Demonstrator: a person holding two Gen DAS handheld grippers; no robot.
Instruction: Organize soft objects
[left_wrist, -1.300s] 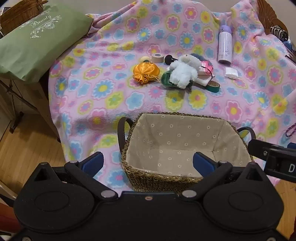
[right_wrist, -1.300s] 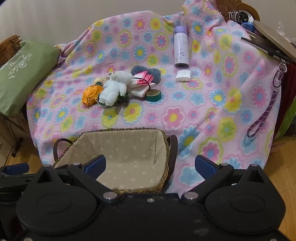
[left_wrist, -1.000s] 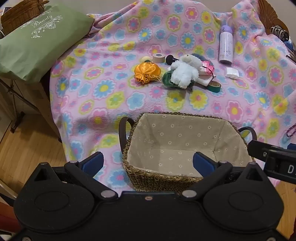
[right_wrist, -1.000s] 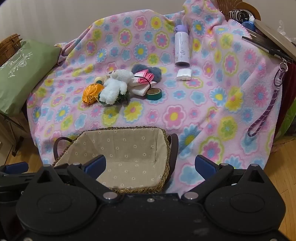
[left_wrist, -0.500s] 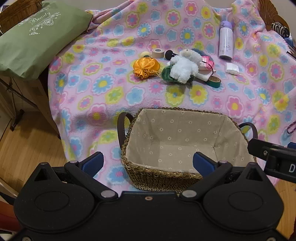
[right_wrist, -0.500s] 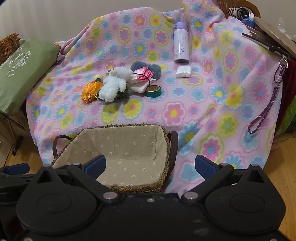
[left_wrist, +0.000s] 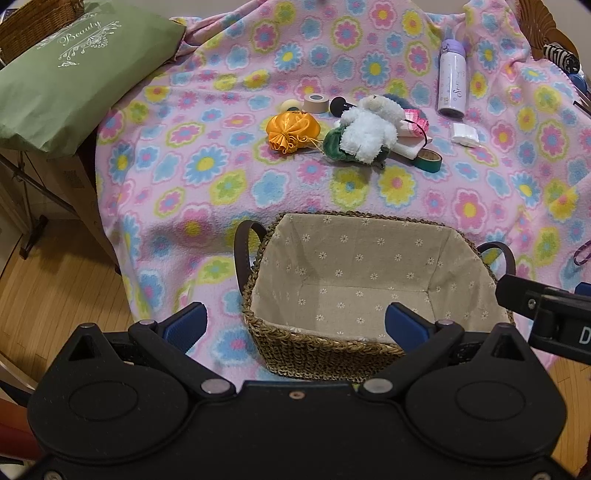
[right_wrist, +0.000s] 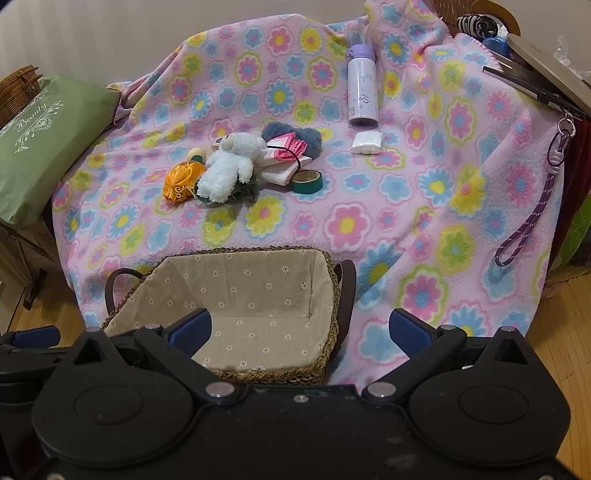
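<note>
A woven basket with a flowered cloth lining sits empty at the near edge of a pink flowered blanket. Farther back lies a heap: a white plush bear, an orange satin pouch, a green scrunchie and a grey fluffy piece. My left gripper hovers open in front of the basket's near rim. My right gripper is open too, over the basket's right end. Neither holds anything.
A lilac bottle, a white packet, a green tape roll and a beige tape roll lie on the blanket. A green cushion is at left. A purple cord hangs at right. Wooden floor lies below.
Both grippers have drifted slightly forward and up, so the basket and the heap sit a little lower in view. Both stay open; nothing was picked up.
</note>
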